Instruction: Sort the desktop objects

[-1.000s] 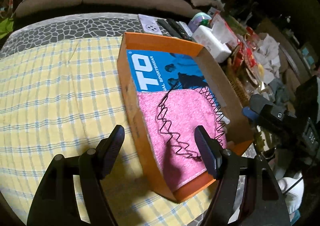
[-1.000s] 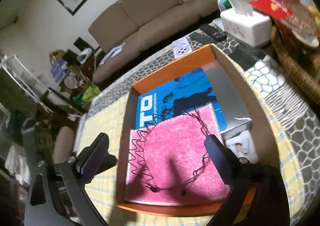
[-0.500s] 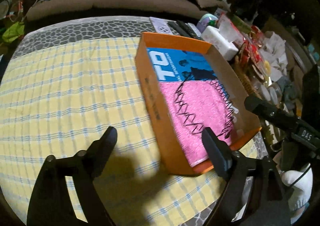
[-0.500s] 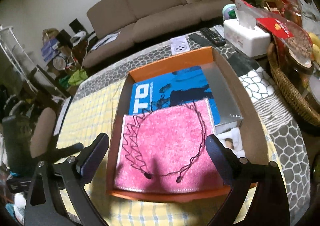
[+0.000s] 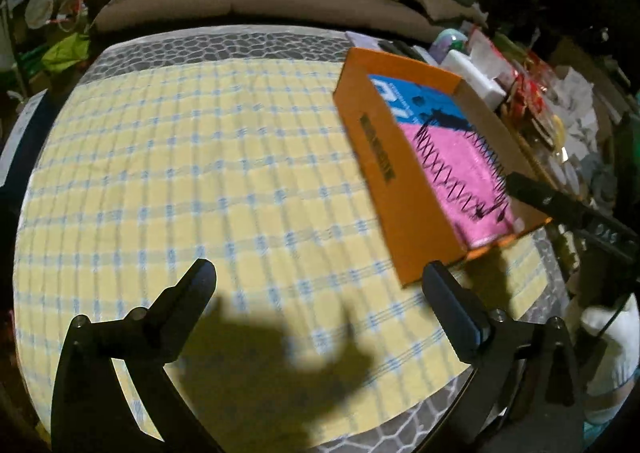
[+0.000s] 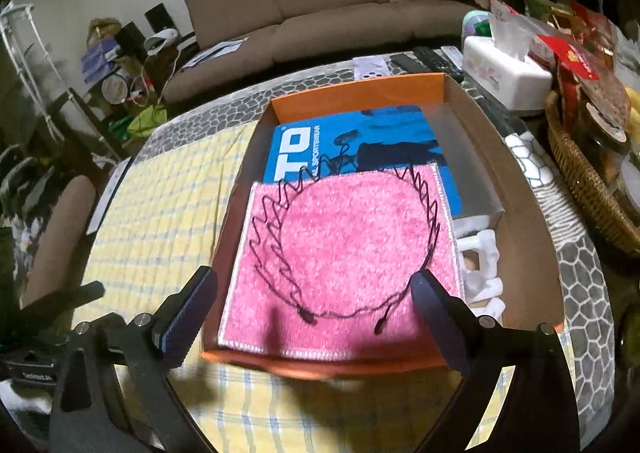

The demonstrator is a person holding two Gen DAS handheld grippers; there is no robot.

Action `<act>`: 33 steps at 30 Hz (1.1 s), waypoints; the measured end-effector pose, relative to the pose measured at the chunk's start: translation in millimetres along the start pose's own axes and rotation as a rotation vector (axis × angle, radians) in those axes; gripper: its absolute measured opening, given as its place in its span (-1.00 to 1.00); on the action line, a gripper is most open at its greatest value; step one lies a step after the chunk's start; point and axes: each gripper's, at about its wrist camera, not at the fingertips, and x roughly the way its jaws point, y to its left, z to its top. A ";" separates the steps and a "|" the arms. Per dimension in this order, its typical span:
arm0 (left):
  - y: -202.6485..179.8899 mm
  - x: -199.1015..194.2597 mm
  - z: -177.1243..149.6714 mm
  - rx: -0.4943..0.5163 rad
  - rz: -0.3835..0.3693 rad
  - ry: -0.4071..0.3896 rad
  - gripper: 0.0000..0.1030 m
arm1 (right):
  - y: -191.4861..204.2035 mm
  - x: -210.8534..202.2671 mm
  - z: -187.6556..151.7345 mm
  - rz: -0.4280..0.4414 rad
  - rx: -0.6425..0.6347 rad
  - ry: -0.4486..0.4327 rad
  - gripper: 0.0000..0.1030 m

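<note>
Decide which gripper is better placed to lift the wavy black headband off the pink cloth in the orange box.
Right. The right gripper hangs open directly over the headband; the left gripper, jaws opening, faces bare yellow checked cloth beside the orange box.

Matt cardboard box (image 6: 516,181) holds a fluffy pink cloth (image 6: 344,253) on a woven checked tablecloth (image 5: 200,173)

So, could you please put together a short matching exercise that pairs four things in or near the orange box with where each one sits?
Things:
1. pink cloth
2. black zigzag headband
3. blue booklet
4. white tissue box

Places:
A. on the table beyond the orange box
B. box floor, far end
C. on top of the pink cloth
D. box's near end, overlapping the booklet

Pairs: 1-D, 2-C, 3-B, 4-A
</note>
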 end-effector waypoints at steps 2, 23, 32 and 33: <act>1.6 0.6 -9.7 -0.001 0.013 0.007 1.00 | 2.2 -5.0 -6.7 0.000 -0.008 -0.015 0.92; -8.2 45.0 -62.0 -0.086 0.157 -0.032 1.00 | -11.6 8.6 -81.1 -0.055 -0.053 0.029 0.95; -6.2 72.3 -71.1 -0.092 0.230 -0.022 1.00 | -6.0 47.2 -91.2 -0.120 -0.112 0.098 0.95; -6.6 72.6 -71.1 -0.090 0.238 -0.033 1.00 | -5.5 49.9 -91.8 -0.126 -0.114 0.101 0.95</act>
